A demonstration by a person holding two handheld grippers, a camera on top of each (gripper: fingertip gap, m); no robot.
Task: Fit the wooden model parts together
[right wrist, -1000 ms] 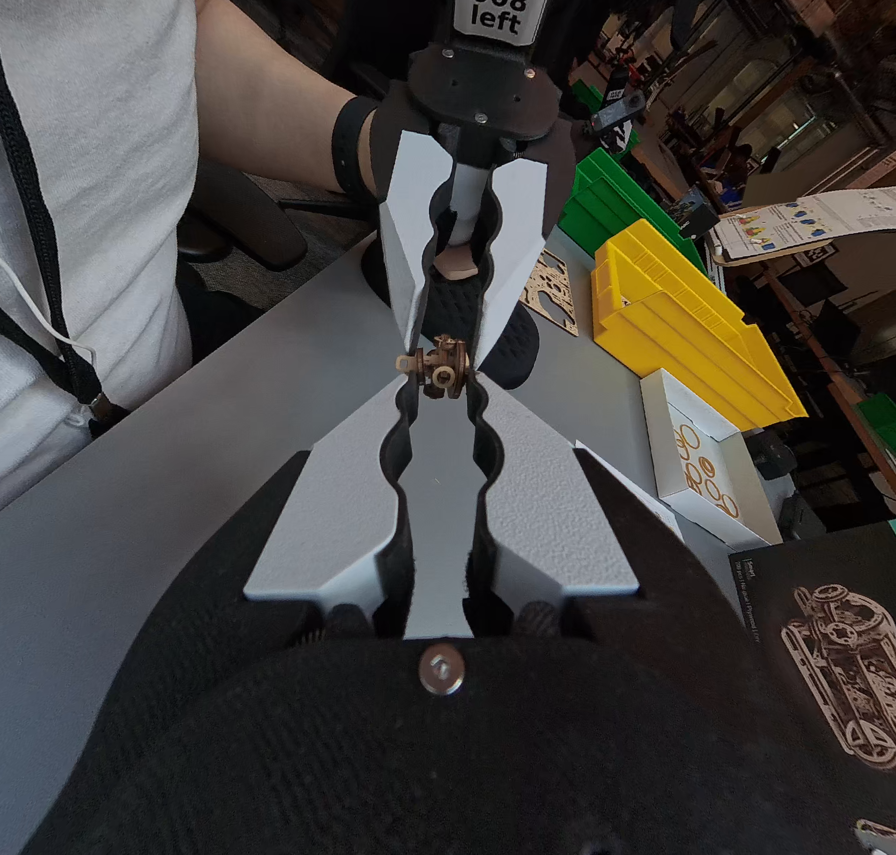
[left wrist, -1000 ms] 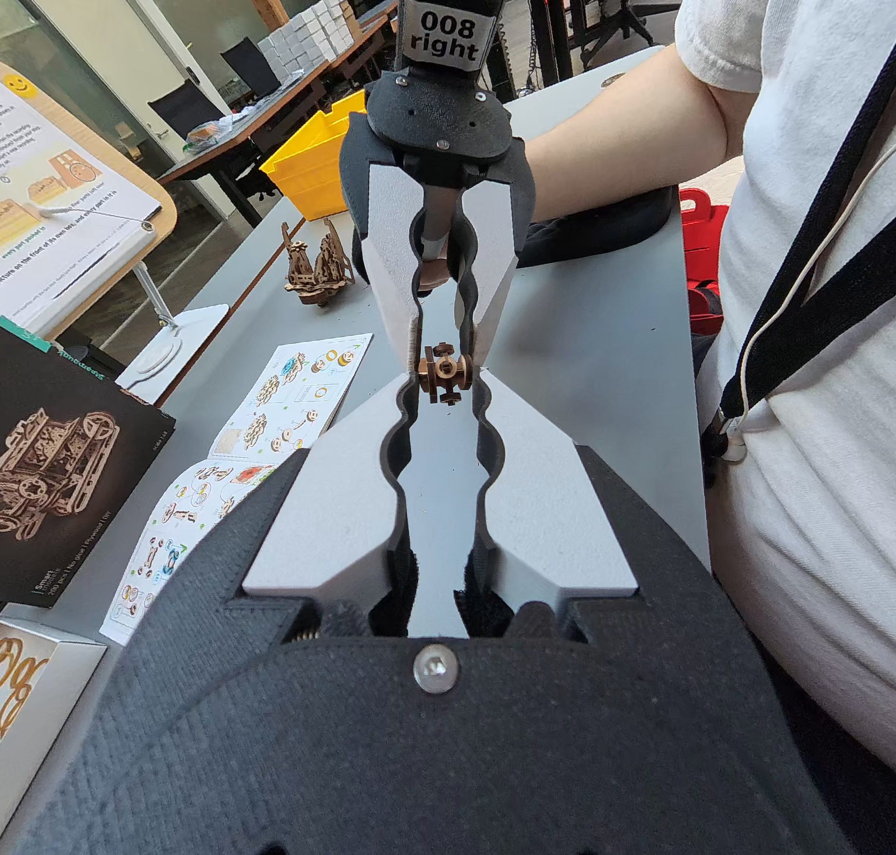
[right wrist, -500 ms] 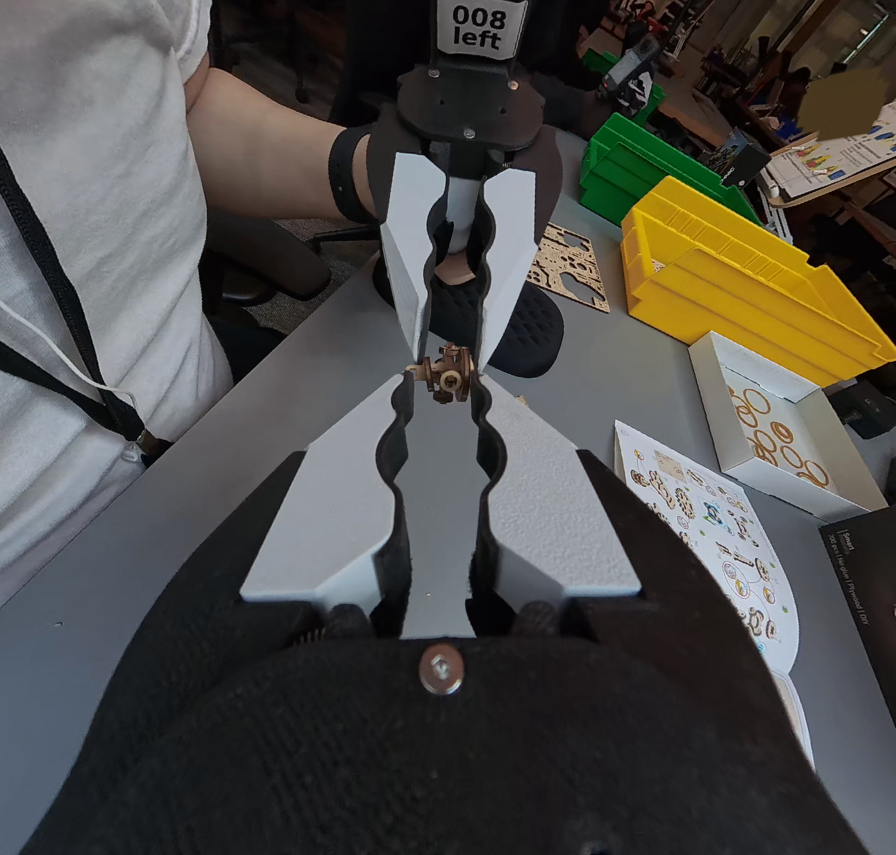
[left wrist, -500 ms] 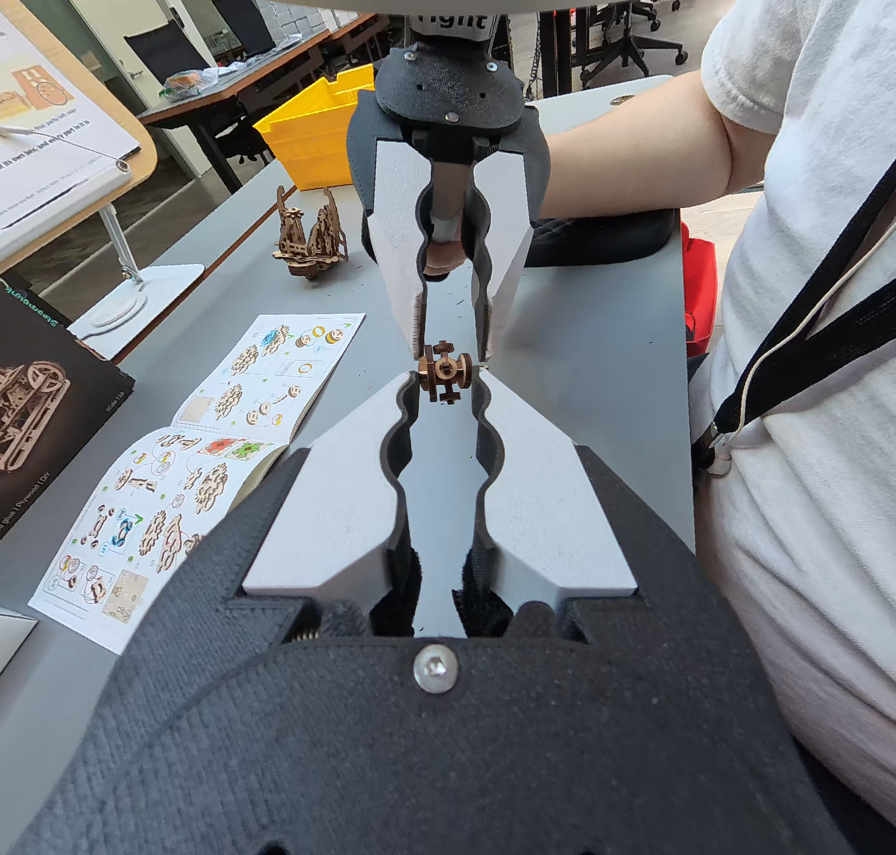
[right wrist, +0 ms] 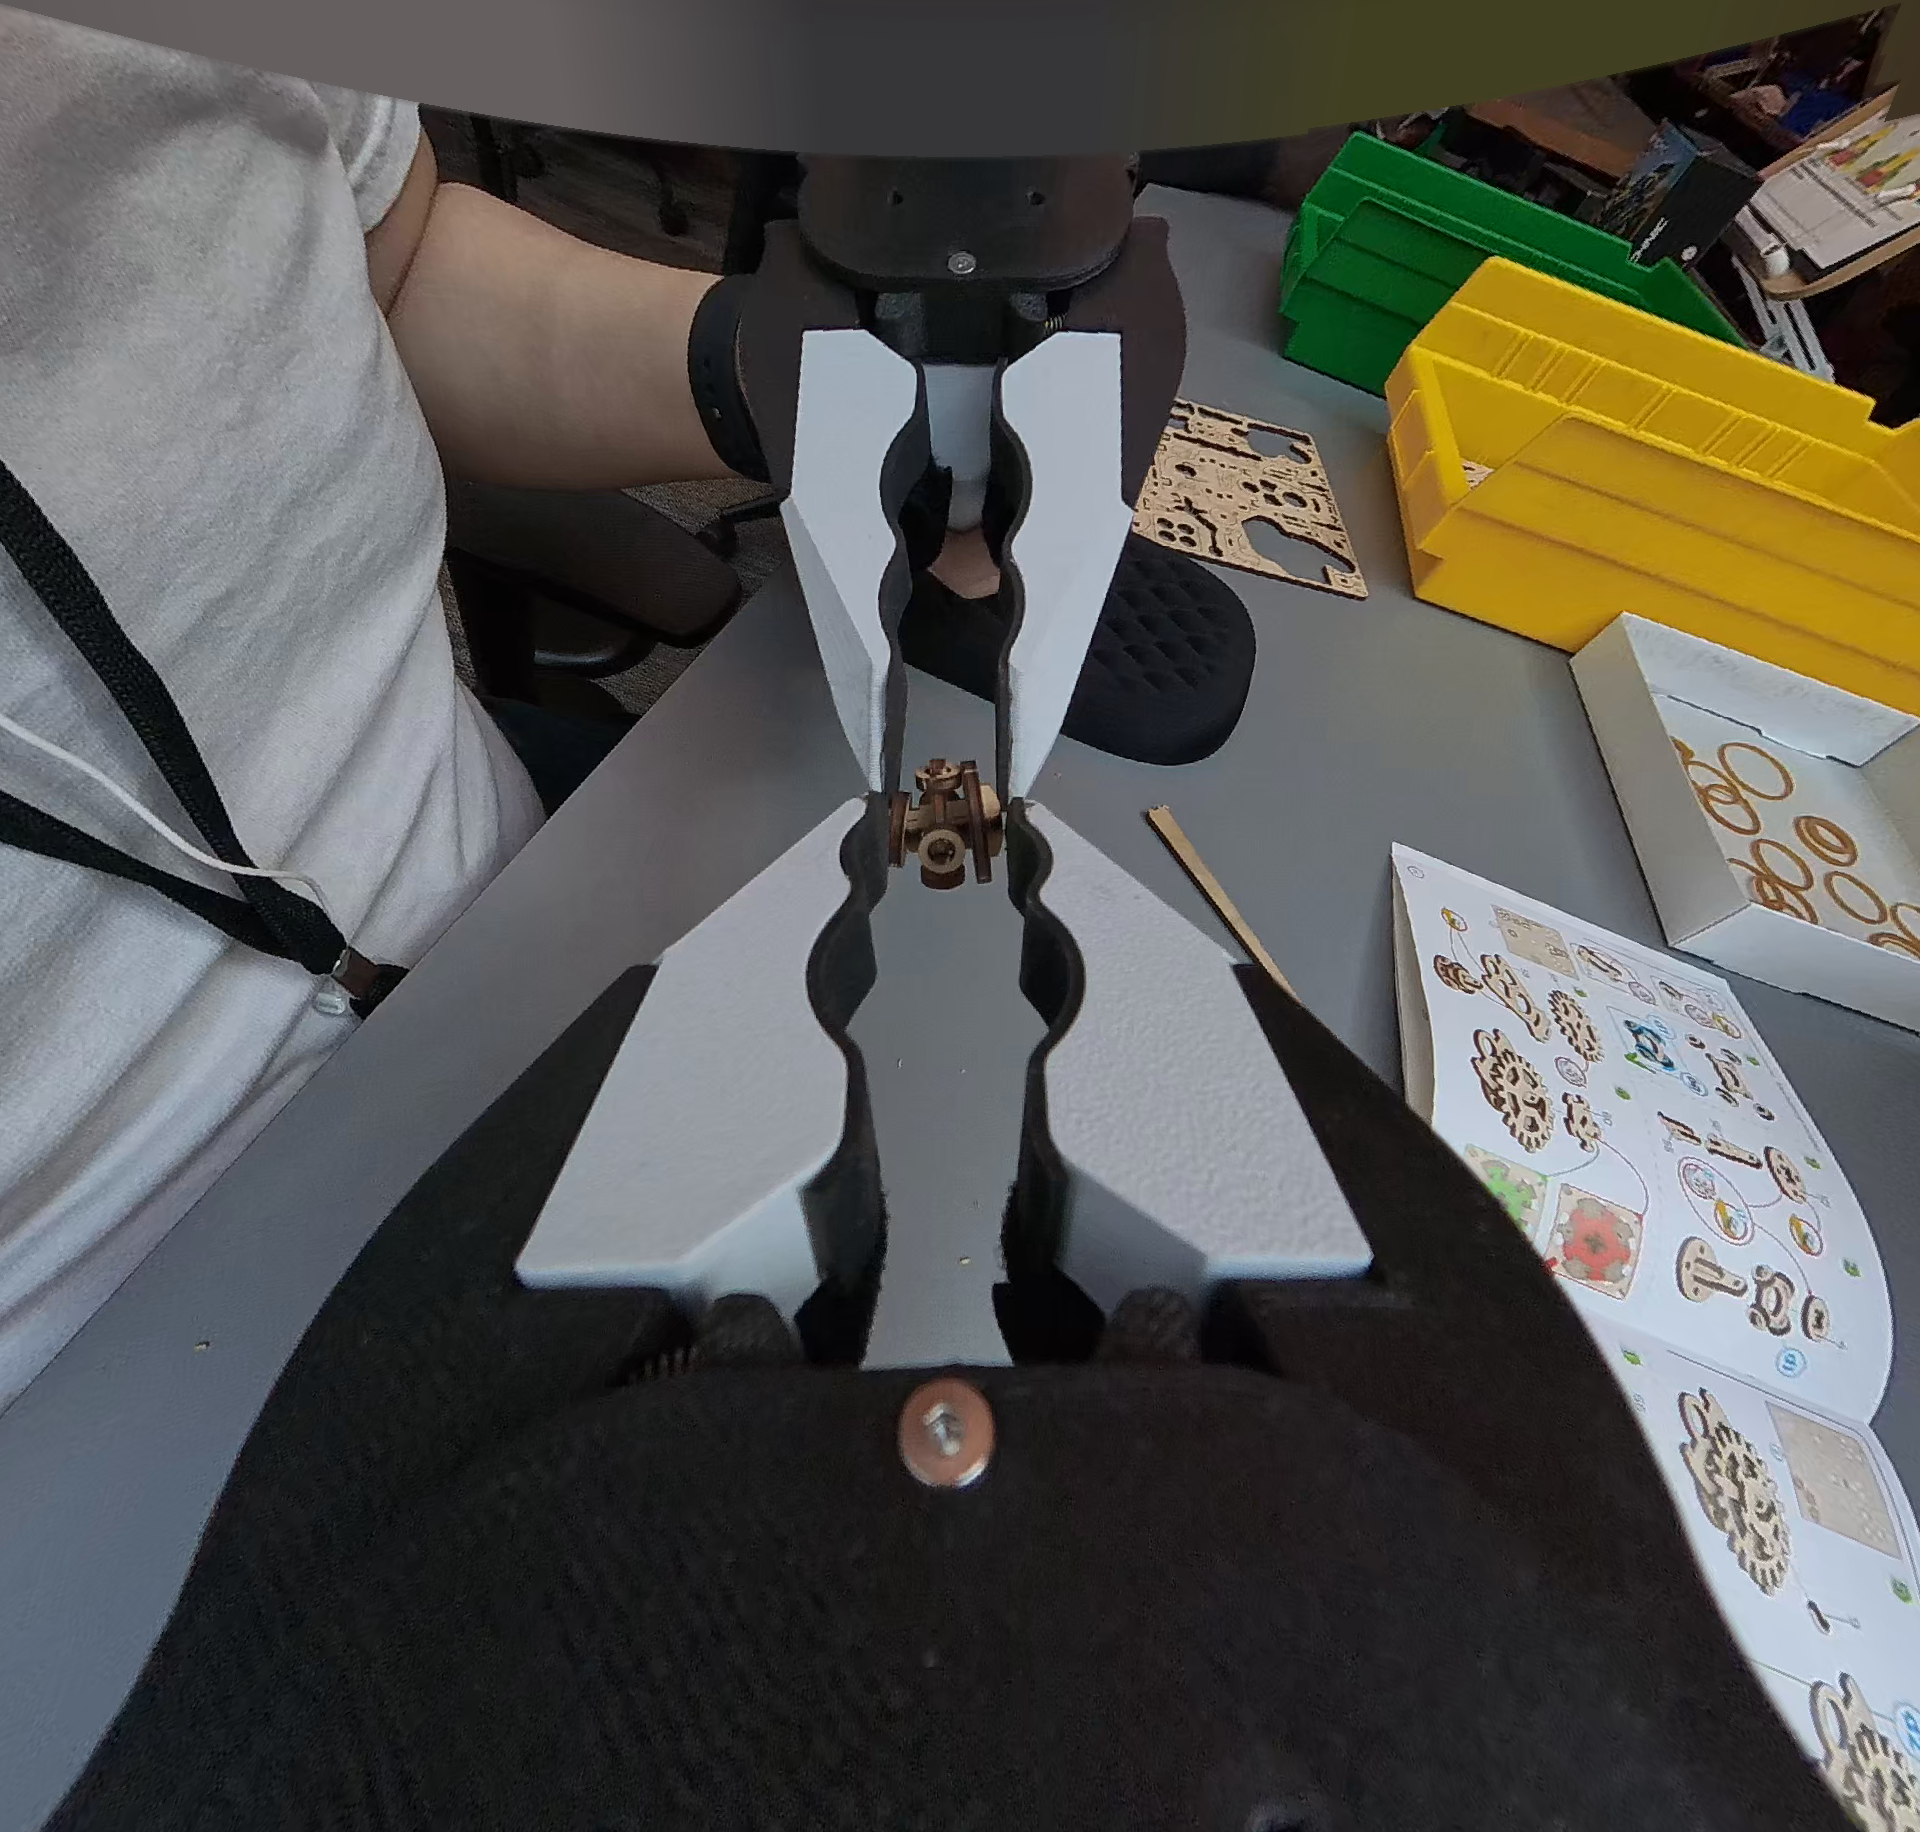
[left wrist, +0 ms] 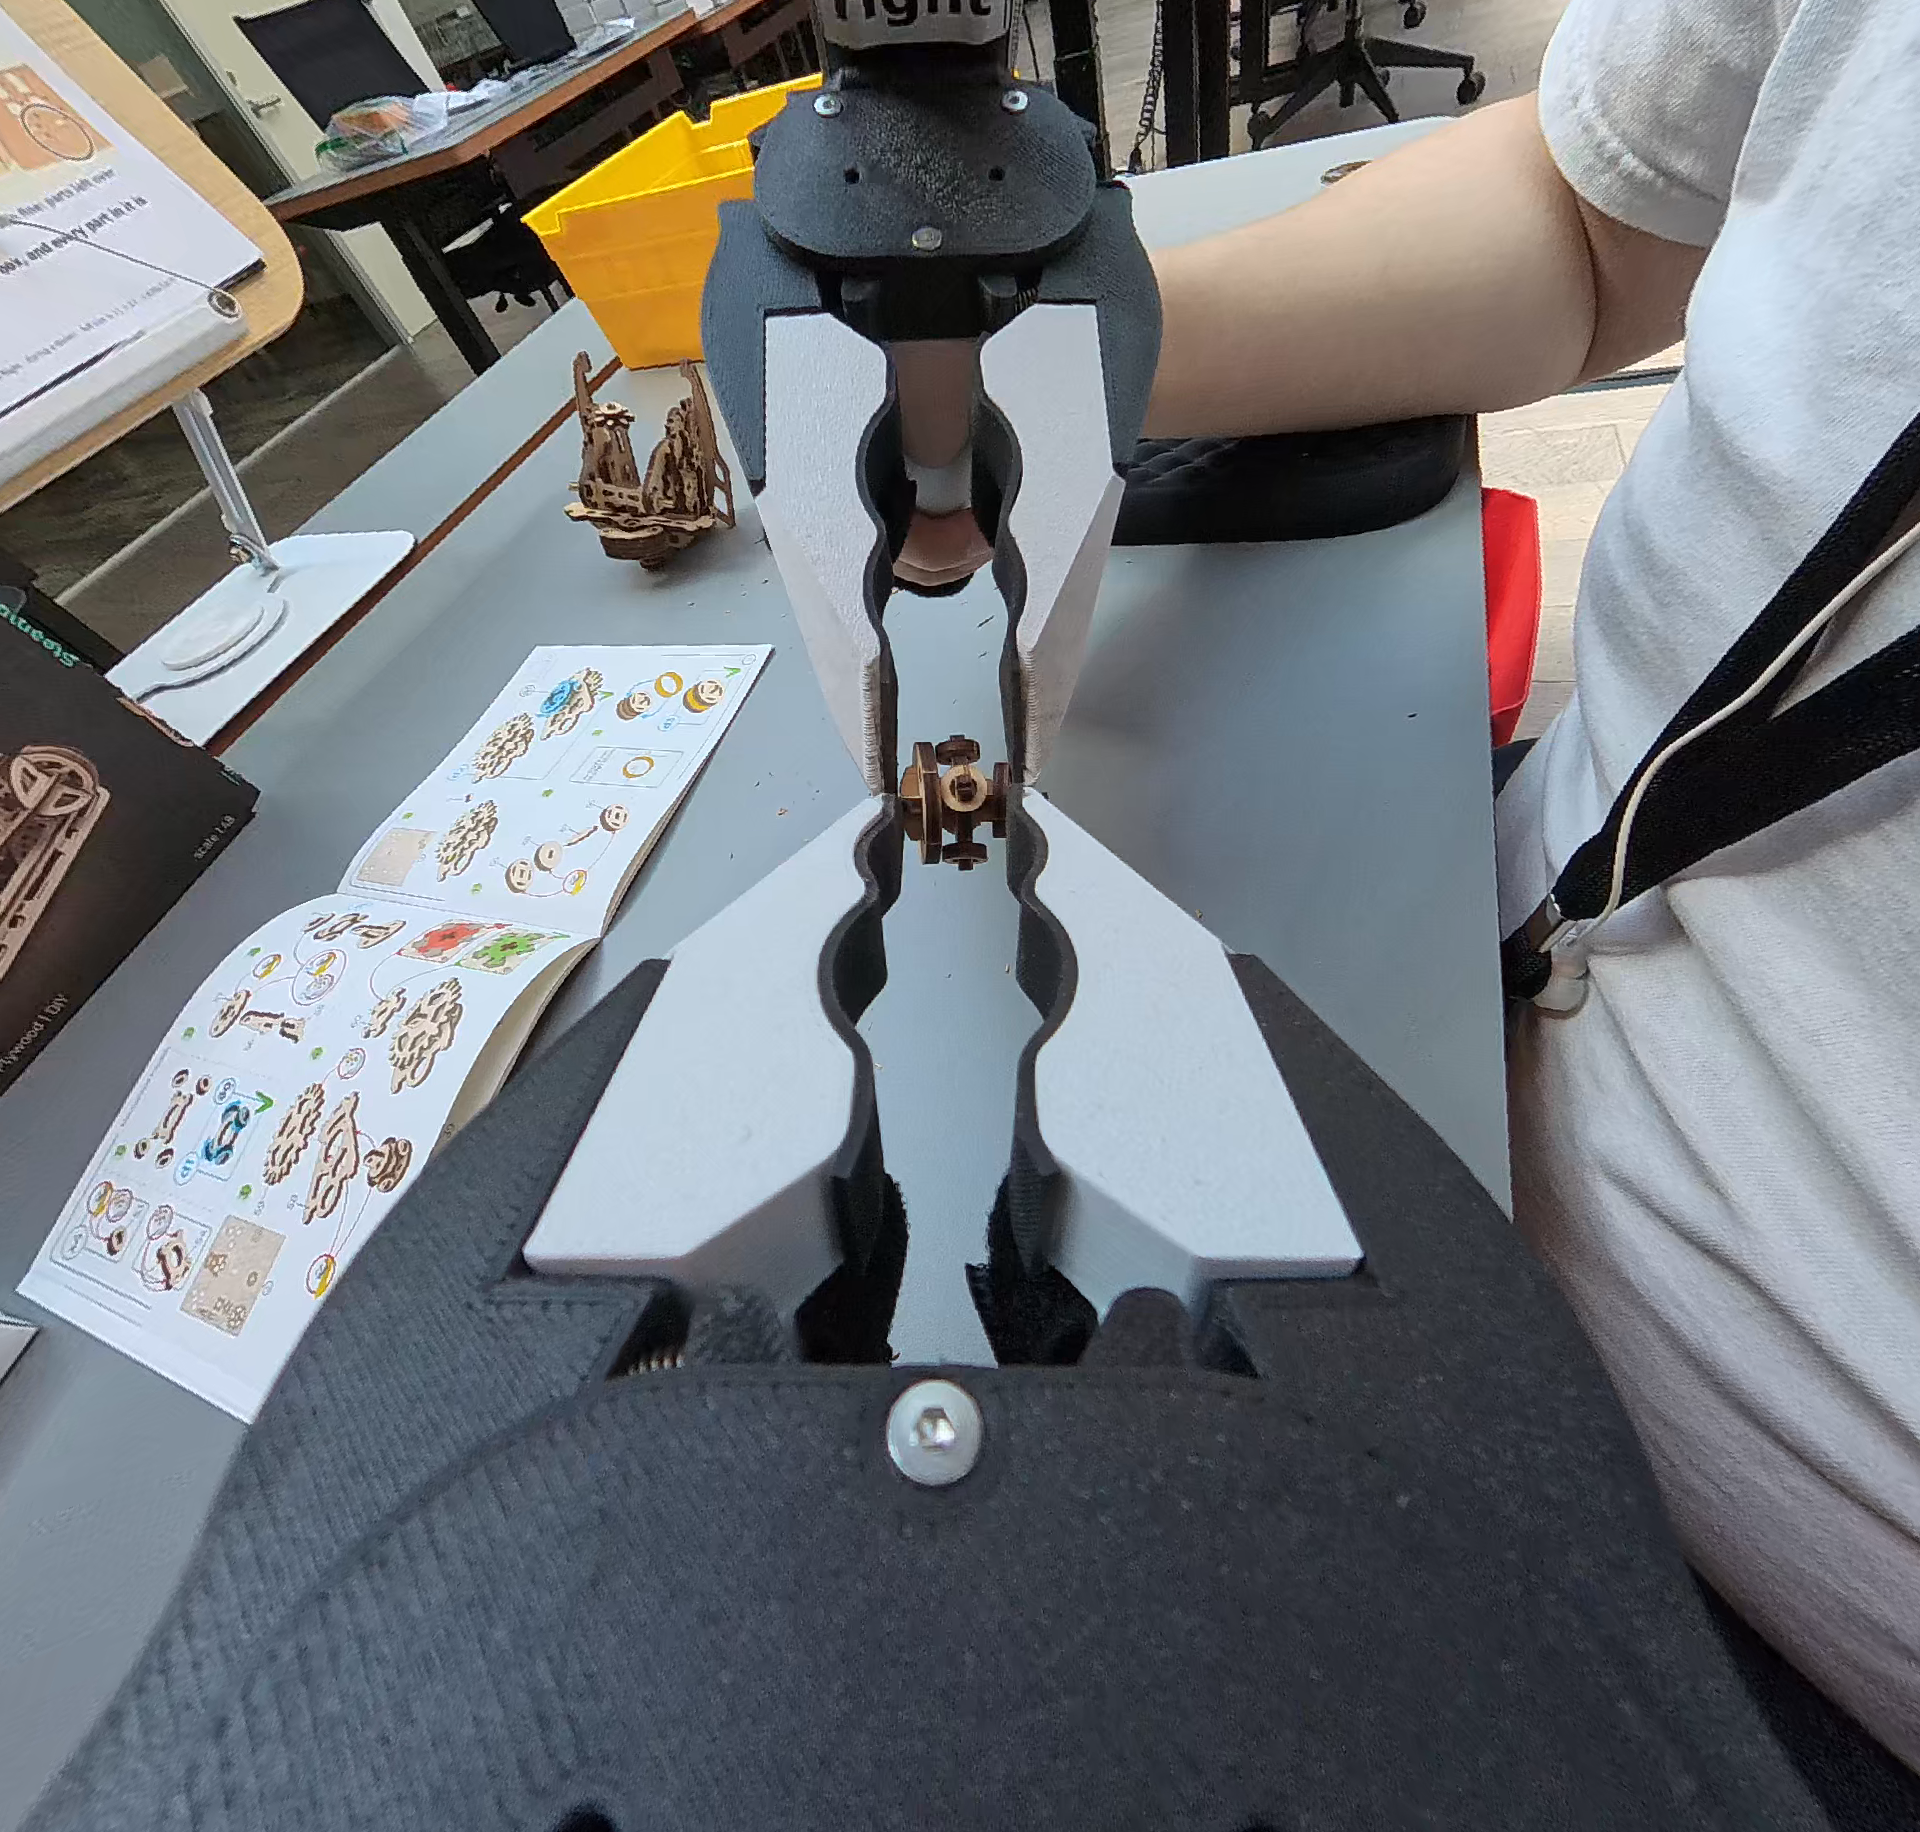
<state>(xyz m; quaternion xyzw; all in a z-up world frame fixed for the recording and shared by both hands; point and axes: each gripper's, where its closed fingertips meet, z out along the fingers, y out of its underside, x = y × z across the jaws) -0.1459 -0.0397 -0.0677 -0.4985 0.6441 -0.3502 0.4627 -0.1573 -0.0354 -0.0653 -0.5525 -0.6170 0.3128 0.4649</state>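
Presently the wooden assembly [left wrist: 954,803] is held in the air above the grey table [left wrist: 1268,743], at the point where the two grippers meet tip to tip. The left gripper [left wrist: 951,826] has its tips closed on the sides of the piece; in the right wrist view the right gripper [right wrist: 943,826] also has its tips against the sides of the same wooden assembly [right wrist: 943,826]. The far gripper in each view stands a little wider at the tips, so which one bears the load cannot be told.

Handling, as a judgement: the piece is small, made of thin laser-cut wood discs on short pegs. It should be very light and stiff, but brittle at the pegs and slots. Grip on the flat outer discs at left and right, not on the projecting pegs at top and bottom. Use light pressure; a hard squeeze may crack a disc or skew the joint. Bare wood against the pads should not slip much.

Surface and room: the table is flat, matt and smooth. An open instruction booklet [left wrist: 416,951] lies to the left, a finished wooden model [left wrist: 649,478] far left, and a yellow bin [left wrist: 665,224] beyond it. The right wrist view shows a punched wooden sheet [right wrist: 1247,504], a loose wooden strip [right wrist: 1216,889], a white box of rings [right wrist: 1766,795] and green bins [right wrist: 1455,255]. Offices and chairs lie behind.
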